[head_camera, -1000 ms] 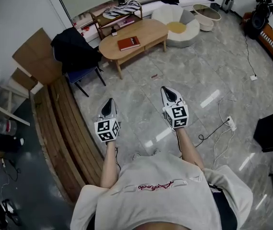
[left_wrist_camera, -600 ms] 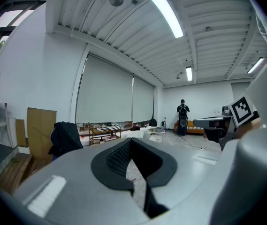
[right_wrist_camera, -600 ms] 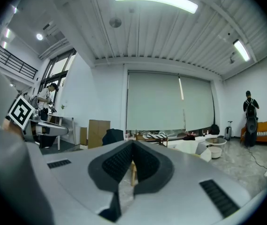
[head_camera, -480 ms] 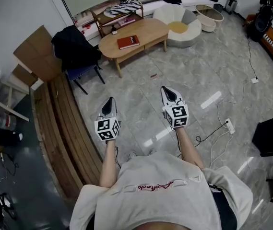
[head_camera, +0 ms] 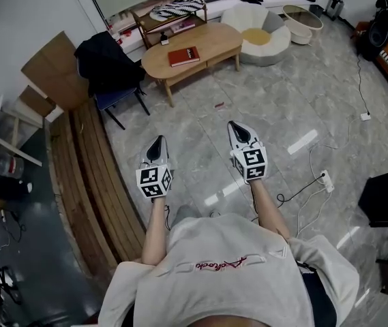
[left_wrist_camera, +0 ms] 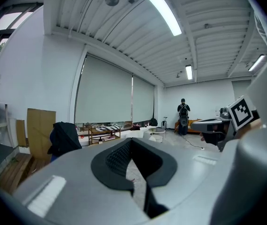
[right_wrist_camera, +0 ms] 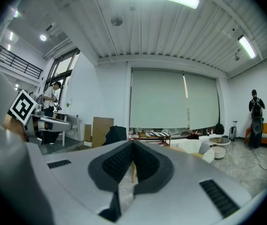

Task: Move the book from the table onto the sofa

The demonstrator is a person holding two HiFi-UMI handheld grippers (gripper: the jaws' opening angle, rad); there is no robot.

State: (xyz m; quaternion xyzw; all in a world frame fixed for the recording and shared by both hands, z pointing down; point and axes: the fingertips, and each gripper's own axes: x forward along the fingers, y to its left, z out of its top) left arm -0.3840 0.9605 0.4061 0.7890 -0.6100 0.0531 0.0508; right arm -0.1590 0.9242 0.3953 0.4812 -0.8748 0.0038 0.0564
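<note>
- The floor [head_camera: 282, 101] is glossy grey stone tile and fills most of the head view. A person stands on it with both arms held forward.
- A stack of long wooden planks [head_camera: 88, 176] lies on the floor at the left.
- The worktop [head_camera: 217, 41] is a low, oval, light-wood table on slim legs. It stands far ahead of the person, well apart from both grippers.
- The sofa [head_camera: 279, 43] is white and rounded, with a yellow seat pad. It stands just beside the worktop's right end.
- A chair [head_camera: 115, 102] with a black jacket [head_camera: 105, 63] draped over it stands near the worktop's left end.
- The right gripper [head_camera: 236, 128] is held over bare floor and points toward the worktop. In the right gripper view its jaws are closed tip to tip, with nothing between them.
- The left gripper [head_camera: 157, 144] is held beside it, a little nearer the person, and also points toward the worktop. In the left gripper view its jaws are likewise pressed together and empty.
- The book [head_camera: 183, 56] is thin, with a red cover that carries a small pale mark.
  - It lies flat on the worktop, left of the middle, turned slightly askew to the worktop's long edge.
  - A pale strip of page edges shows along its near side.
  - Neither gripper touches it, and it is apart from the sofa.
</note>
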